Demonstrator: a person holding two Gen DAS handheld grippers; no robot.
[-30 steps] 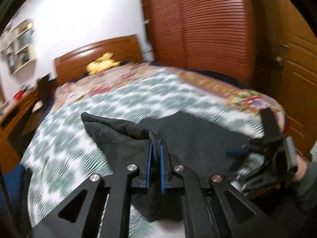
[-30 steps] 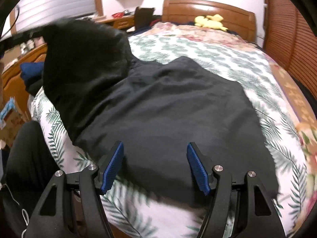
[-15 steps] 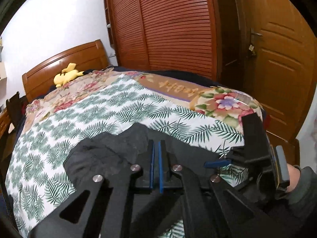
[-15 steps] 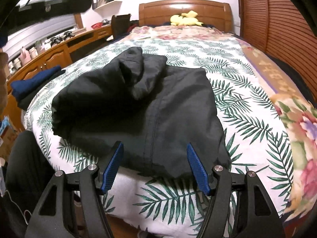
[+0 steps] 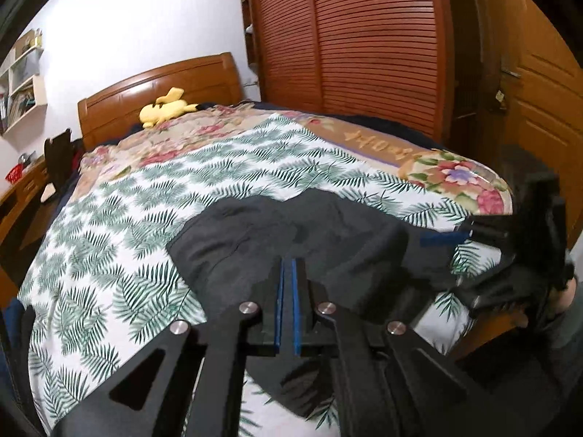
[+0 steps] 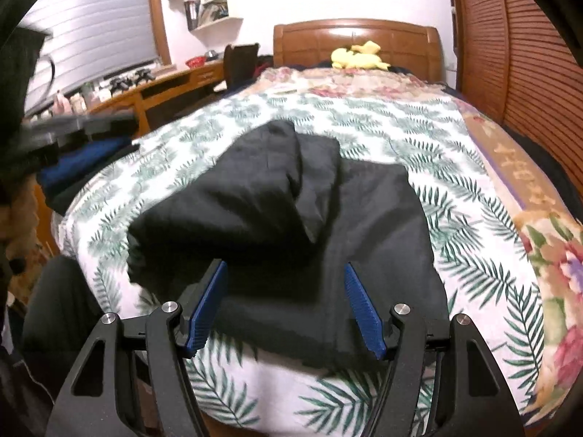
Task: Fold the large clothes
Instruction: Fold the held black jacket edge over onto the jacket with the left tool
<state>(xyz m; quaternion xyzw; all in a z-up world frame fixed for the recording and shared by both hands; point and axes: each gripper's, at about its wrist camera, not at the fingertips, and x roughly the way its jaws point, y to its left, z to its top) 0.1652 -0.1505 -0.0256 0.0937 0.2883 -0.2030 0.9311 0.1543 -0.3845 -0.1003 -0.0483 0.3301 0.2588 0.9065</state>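
Your left gripper (image 5: 288, 273) has its blue pads pressed together with no cloth visible between them, over the black garment (image 6: 291, 218). The garment lies folded over itself on the leaf-print bedspread (image 6: 473, 236) — near edge at 6 o'clock. Your right gripper (image 6: 286, 291) hangs wide open over that edge, holding nothing — yellow plush toy (image 6: 359, 56) at 12 o'clock by the headboard (image 6: 364, 34).

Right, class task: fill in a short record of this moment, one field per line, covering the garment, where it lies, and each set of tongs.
garment: black garment, partly folded, one flap lying over the rest
surface: bed with palm-leaf cover
left tongs: blue pads together, low over the garment; no cloth visible between them
right tongs: pads wide apart above the garment's near edge
background: yellow plush toy at the headboard
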